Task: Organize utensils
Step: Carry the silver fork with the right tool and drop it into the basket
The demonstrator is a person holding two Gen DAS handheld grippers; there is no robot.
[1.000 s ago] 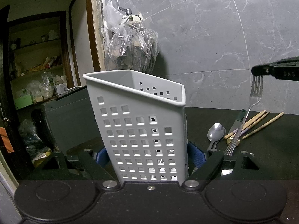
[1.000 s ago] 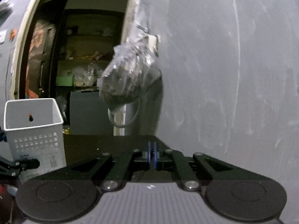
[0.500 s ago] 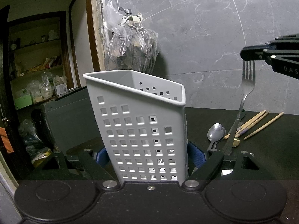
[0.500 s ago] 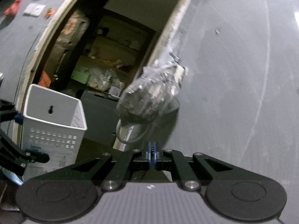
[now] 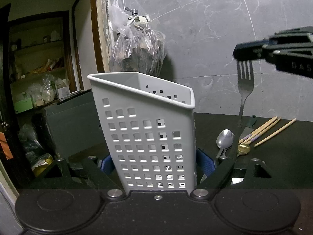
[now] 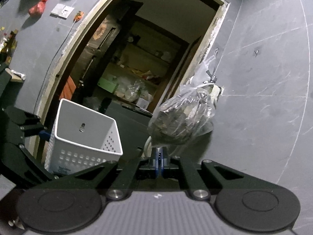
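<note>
The caddy point(image 5: 148, 137) was white plastic, matt, its perforated walls smooth. Off to the right of the left hand-held gripper point(image 5: 154, 164), the fork point(image 5: 244, 86) showed dull, slightly tarnished metal. Beyond that hand-held gripper's right finger, the spoon point(image 5: 225, 140) gleamed as polished steel, a smaller spoon bowl point(image 5: 244, 148) looked brassy, and the chopsticks point(image 5: 273, 132) were pale bare wood. The tabletop point(image 5: 283, 156) was dark and matt. The wall point(image 5: 195, 29) ahead looked like smooth grey marbled tile, and the bag point(image 5: 137, 52) on it was thin, crinkled, glossy clear plastic.
</note>
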